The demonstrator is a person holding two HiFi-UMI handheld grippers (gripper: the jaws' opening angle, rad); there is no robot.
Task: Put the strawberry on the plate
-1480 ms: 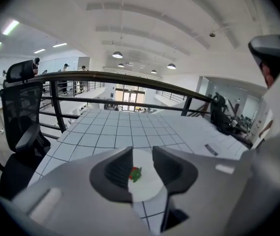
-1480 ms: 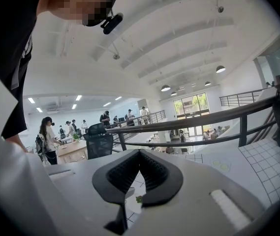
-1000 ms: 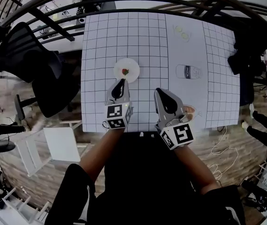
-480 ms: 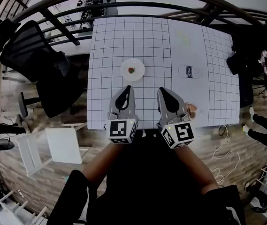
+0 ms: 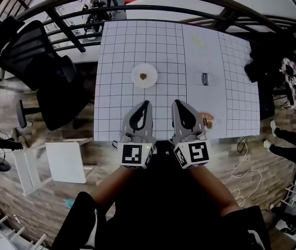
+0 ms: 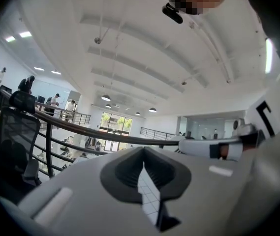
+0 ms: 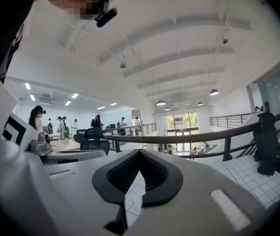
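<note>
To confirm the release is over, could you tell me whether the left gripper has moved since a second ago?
Yes. The left gripper has drawn back from the plate toward the table's near edge.

Grey left gripper (image 5: 146,104), grey right gripper (image 5: 177,103), black-white marker cubes (image 5: 136,155), black clothing (image 5: 80,215)

Left tongs (image 5: 146,105), right tongs (image 5: 175,104) side by side, close together, pointing forward, roughly level. Jaws of both pressed together, nothing between. Left forearm (image 5: 112,184), right forearm (image 5: 211,185) reach forward from torso.

We log 1 small red strawberry (image 5: 143,76) lying on the round white plate (image 5: 137,80), mid gridded tabletop (image 5: 116,108).
</note>
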